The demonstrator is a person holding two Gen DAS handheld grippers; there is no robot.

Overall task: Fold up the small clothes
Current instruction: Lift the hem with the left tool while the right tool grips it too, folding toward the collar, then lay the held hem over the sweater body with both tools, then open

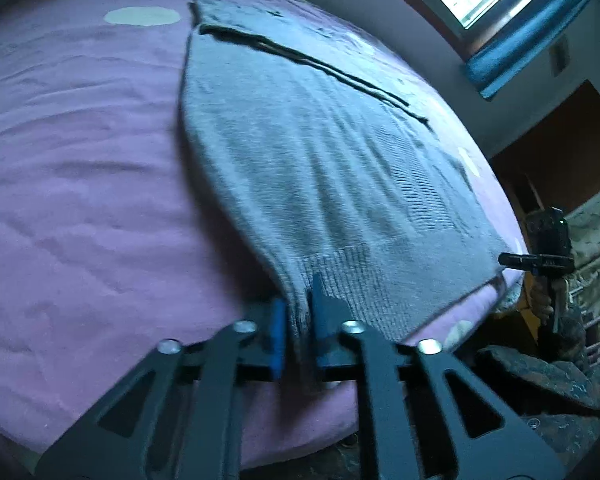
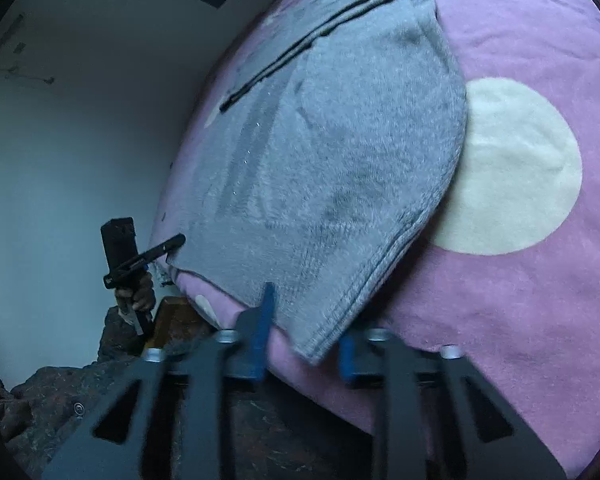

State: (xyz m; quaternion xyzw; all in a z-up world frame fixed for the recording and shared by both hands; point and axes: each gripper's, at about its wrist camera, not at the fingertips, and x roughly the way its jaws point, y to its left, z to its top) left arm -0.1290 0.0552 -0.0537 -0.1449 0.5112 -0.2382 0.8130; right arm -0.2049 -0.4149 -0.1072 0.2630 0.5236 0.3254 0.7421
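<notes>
Grey knit garment (image 1: 308, 168) lies flat on our pink bedcover (image 1: 80, 184), not yet folded, its near hem corners pinched by our left gripper (image 1: 298, 328) and caught between our right gripper's (image 2: 306, 338) still-parted fingers, so every fold remains.

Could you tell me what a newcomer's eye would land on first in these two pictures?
Probably the grey knitted garment spread flat across the pink bedspread. Next, the left gripper pinching its near hem, and the large cream dot on the bedspread right of the garment in the right wrist view.
</notes>
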